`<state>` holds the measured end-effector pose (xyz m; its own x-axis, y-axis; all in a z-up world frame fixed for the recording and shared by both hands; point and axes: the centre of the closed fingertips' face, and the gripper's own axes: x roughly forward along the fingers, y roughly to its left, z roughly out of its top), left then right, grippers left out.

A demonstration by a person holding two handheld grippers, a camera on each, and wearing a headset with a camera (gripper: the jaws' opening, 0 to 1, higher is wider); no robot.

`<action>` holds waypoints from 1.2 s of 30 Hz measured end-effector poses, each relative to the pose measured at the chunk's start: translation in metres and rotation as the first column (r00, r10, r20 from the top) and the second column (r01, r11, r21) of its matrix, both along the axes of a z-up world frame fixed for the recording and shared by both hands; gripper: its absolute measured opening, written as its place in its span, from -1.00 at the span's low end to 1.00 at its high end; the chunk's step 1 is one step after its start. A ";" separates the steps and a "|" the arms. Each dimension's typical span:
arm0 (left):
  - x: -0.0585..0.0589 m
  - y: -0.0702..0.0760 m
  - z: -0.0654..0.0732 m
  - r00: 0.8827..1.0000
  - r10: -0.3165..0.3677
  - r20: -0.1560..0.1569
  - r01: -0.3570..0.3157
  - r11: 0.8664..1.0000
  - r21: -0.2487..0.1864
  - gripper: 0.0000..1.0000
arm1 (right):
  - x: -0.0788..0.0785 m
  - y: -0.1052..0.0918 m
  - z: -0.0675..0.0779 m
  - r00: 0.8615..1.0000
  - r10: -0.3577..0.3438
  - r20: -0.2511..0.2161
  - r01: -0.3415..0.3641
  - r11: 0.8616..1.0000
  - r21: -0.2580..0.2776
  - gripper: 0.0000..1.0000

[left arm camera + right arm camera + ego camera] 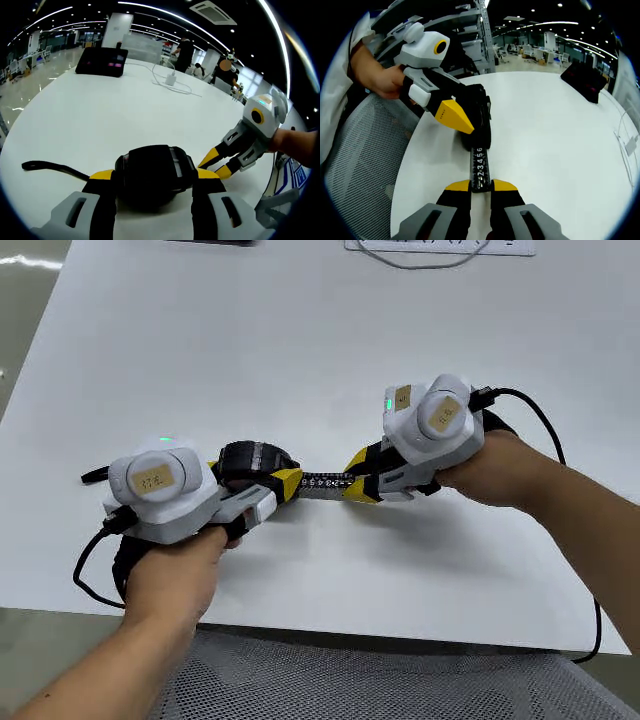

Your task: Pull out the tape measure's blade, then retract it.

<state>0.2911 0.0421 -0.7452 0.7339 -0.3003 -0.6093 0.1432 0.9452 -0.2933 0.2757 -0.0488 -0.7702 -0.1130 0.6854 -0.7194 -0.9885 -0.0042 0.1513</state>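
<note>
Two claws are locked on: the left gripper (155, 176) clamps the black tape measure (255, 460) low over the white table (250, 340), while the right gripper (481, 186) pinches the tip of the blade (480, 165), with just a short numbered stretch showing. This looks like early pull-out, so the right should draw straight away from the case. The blade's long axis runs left-to-right across the person, tip pointing right.

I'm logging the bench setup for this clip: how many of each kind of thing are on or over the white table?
Tape measure: 1, the tape measure, with its blade partly out
Grippers: 2, the left gripper and the right gripper
Dark flat device: 1, the dark device
White cable: 1, the white cable
Total: 5
</note>
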 end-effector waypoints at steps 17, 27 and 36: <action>0.000 0.000 0.000 1.000 -0.002 0.000 0.002 1.000 -0.014 0.11 | -0.004 0.030 -0.004 1.000 0.011 -0.018 -0.010 1.000 0.023 -0.79; 0.000 0.000 0.000 1.000 0.000 0.001 0.000 1.000 -0.015 0.12 | -0.003 0.043 -0.006 1.000 0.015 -0.018 -0.014 0.999 0.042 -0.79; 0.000 0.001 0.000 1.000 0.002 0.002 -0.002 1.000 -0.016 0.12 | -0.002 0.046 -0.006 1.000 0.004 -0.013 -0.003 0.999 0.053 -0.78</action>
